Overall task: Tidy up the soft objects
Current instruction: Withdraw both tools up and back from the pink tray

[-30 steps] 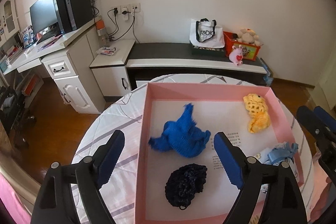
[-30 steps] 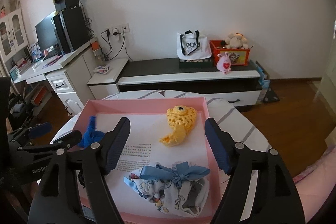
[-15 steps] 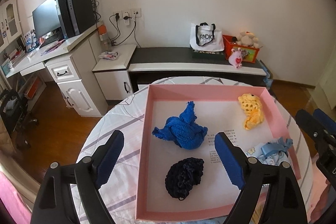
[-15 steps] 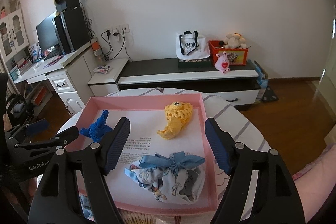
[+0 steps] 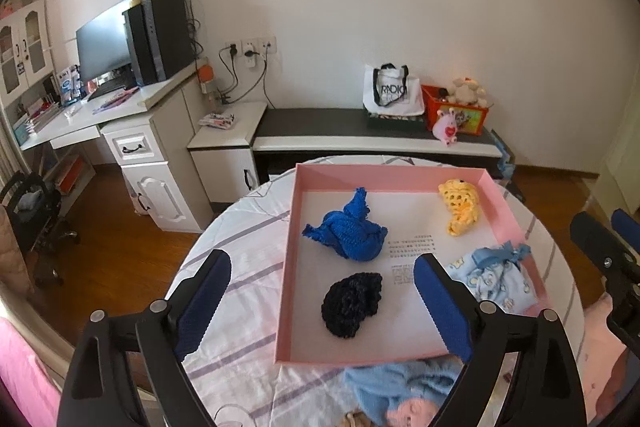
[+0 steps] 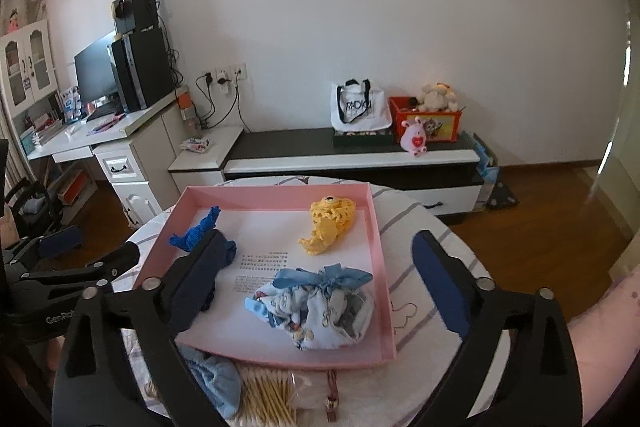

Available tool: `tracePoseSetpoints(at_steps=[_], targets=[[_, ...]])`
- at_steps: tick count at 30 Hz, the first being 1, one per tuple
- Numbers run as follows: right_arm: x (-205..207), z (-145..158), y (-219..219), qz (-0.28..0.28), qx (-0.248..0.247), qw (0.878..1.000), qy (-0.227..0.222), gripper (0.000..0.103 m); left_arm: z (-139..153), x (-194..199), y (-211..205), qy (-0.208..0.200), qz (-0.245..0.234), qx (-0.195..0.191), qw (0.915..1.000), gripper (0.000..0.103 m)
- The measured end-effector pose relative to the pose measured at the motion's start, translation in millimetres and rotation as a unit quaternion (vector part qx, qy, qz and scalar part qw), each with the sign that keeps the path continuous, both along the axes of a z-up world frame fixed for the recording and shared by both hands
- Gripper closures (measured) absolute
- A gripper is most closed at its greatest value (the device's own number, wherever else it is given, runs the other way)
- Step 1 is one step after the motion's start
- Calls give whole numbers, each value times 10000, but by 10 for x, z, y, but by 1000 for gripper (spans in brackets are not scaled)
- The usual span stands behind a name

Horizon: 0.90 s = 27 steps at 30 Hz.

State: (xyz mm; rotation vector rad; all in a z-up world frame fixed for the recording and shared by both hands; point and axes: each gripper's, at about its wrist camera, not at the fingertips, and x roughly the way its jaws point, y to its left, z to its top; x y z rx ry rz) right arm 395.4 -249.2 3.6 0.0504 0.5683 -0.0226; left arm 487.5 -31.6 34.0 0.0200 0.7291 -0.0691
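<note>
Pink tray (image 5: 404, 175); royal-blue knit (image 5: 347, 233), navy knit (image 5: 352, 303), yellow crochet (image 6: 329, 225). Pale-blue pouch (image 6: 320, 309), apparently cartoon-printed. White tablecloth (image 5: 236, 267) with grey stripes.

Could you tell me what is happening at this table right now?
A person is sorting soft items into a pink tray on a round table. Four lie inside: a blue knitted piece, a dark navy one, a yellow crocheted one and a printed pouch with a blue bow. The left hand-held gripper and right hand-held gripper are both opening, holding nothing. More soft things wait by the tray's near edge.
</note>
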Motion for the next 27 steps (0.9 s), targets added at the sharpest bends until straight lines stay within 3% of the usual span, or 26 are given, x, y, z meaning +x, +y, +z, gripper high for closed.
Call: tracePoseSetpoints(at_steps=[6, 15, 27], targets=[[-334, 112, 17, -15, -12, 9999, -127, 0, 129, -504, 84, -238, 23, -83, 9997, 6], [-897, 255, 84, 102, -196, 9991, -374, 0, 297, -1339, 143, -662, -67, -139, 9977, 0], [-1580, 502, 126, 305, -86, 9953, -918, 0, 521, -2248, 149, -1168, -120, -163, 9929, 0]])
